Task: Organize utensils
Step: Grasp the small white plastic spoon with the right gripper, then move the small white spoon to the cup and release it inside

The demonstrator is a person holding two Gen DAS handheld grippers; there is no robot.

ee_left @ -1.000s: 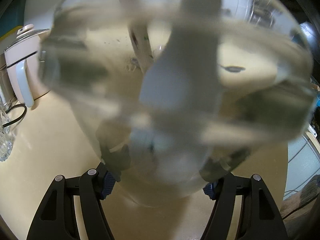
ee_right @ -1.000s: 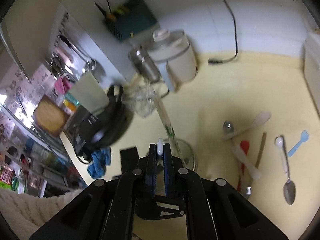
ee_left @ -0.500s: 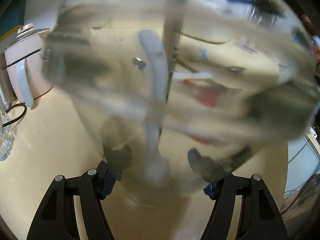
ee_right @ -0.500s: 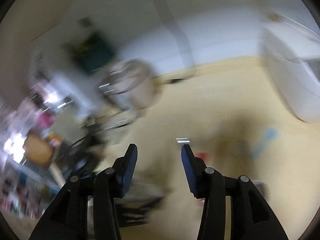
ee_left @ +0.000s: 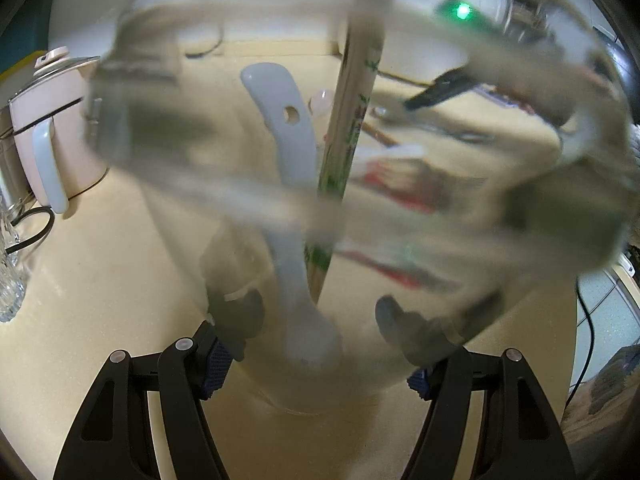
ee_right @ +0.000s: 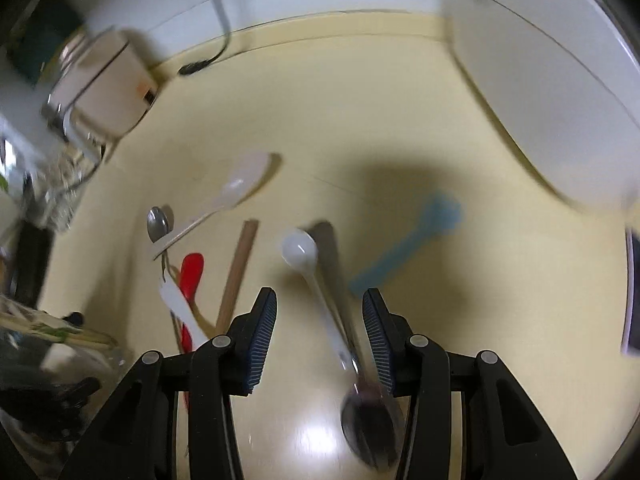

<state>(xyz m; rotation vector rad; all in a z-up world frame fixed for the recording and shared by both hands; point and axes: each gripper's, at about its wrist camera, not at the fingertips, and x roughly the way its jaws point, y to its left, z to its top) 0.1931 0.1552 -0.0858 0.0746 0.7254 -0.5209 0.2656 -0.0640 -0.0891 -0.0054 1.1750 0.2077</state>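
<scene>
My left gripper (ee_left: 316, 364) is shut on the base of a clear glass (ee_left: 192, 216) that stands on the yellow counter. A pale grey spoon (ee_left: 292, 152) and patterned chopsticks (ee_left: 352, 100) lean inside it. My right gripper (ee_right: 320, 328) is open and points down at the counter. A white spoon (ee_right: 300, 250) and a metal spoon (ee_right: 370, 424) lie side by side under the gap between its fingers, untouched. Around them lie a blue fork (ee_right: 404, 252), a wooden stick (ee_right: 240, 268), a red spoon (ee_right: 191, 272) and a translucent paddle (ee_right: 240, 188). The glass (ee_right: 48, 360) shows at the lower left.
A pink-and-white kettle (ee_left: 52, 132) stands at the left beside a cut-glass mug (ee_left: 10, 280). A large white appliance (ee_right: 540, 92) fills the far right of the counter. A black cord (ee_right: 216, 40) hangs down the back wall. Bare counter lies between the utensils and the appliance.
My right gripper let go of the pale spoon over the glass, opened, and swung right and down over the loose utensils. The spoon settled inside the glass. My left gripper kept still.
</scene>
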